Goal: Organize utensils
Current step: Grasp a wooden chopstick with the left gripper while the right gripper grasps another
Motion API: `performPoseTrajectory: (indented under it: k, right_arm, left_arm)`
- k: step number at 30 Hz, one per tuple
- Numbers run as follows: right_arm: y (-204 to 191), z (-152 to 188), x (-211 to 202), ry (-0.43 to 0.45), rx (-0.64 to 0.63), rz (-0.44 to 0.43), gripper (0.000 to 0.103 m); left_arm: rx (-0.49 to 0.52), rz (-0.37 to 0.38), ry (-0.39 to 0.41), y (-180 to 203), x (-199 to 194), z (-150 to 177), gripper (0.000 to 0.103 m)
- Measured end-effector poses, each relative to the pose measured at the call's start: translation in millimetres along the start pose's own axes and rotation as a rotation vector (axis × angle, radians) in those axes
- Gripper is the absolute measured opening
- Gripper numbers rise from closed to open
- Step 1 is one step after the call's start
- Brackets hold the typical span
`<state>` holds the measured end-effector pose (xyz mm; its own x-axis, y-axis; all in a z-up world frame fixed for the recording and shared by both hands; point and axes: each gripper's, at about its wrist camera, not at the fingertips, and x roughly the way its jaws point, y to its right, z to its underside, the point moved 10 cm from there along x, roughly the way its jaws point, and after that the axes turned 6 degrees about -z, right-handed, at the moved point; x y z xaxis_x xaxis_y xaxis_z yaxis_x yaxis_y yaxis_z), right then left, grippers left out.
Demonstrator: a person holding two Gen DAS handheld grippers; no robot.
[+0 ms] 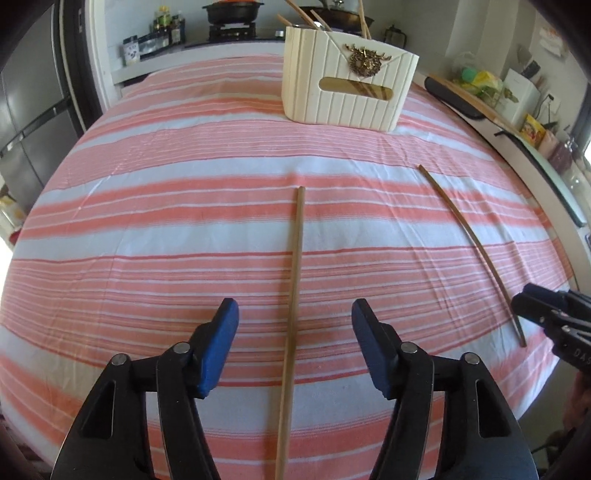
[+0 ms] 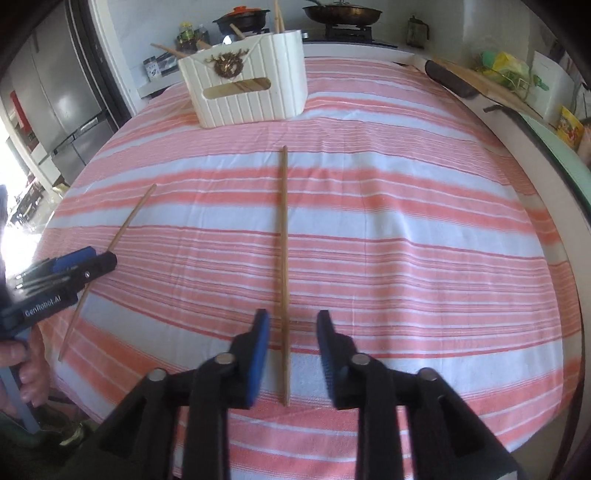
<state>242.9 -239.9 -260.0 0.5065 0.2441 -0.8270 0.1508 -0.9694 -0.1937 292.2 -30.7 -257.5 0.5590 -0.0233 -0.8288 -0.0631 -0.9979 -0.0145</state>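
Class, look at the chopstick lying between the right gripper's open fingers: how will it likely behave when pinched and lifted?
The chopstick looks thin and wooden, so probably stiff and light. Being long, it may pivot if the right hand-held gripper pinches near one end. The striped cloth probably limits rolling.

Matt wooden chopsticks (image 1: 293, 295) lie on striped woven cloth (image 1: 147, 229) near a ribbed, matt cream holder (image 1: 347, 81).

A table (image 1: 184, 229) draped in a pink-and-white striped cloth fills the room's middle. Beyond its far edge runs a white counter with a gas stove (image 1: 232, 30) carrying a black pot. Left of the table stands a steel refrigerator (image 2: 70, 110); daylight glares beside it.
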Motion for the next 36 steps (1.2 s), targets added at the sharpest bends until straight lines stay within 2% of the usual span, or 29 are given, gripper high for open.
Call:
performPoseTrajectory:
  k: [1, 4, 9, 21, 23, 27, 29, 33, 35, 36]
  right_arm:
    - [3, -2, -2, 0.018, 0.009, 0.005, 0.045]
    - [8, -5, -2, 0.020, 0.017, 0.016, 0.045]
    - [8, -7, 5, 0.020, 0.018, 0.006, 0.045]
    - [-2, -5, 9, 0.007, 0.017, -0.021, 0.045]
    - [-2, -5, 11, -0.005, 0.013, -0.025, 0.045]
    - [-4, -17, 10, -0.017, -0.016, -0.039, 0.045]
    - [-6, -28, 12, -0.031, -0.031, -0.049, 0.045]
    - [-18, -52, 32, -0.083, -0.123, -0.051, 0.045]
    - [-22, -64, 50, -0.109, -0.183, -0.015, 0.045]
    - [-23, -70, 59, -0.124, -0.200, -0.002, 0.045]
  left_arm:
    - [0.012, -0.010, -0.003, 1, 1, 0, 0.066]
    - [0.029, -0.032, -0.025, 1, 6, 3, 0.067]
    - [0.057, -0.065, -0.020, 0, 6, 4, 0.071]
    - [0.059, -0.061, -0.026, -1, 9, 3, 0.075]
    - [0.064, -0.022, -0.048, -1, 10, 0, 0.075]
    - [0.014, 0.155, -0.100, -7, 8, -13, 0.075]
    - [0.016, 0.194, -0.110, -8, 10, -24, 0.075]
    - [0.134, 0.116, -0.133, 0, 29, -40, 0.072]
    - [0.188, 0.082, -0.168, 7, 42, -41, 0.064]
    - [0.217, 0.047, -0.157, 8, 44, -44, 0.062]
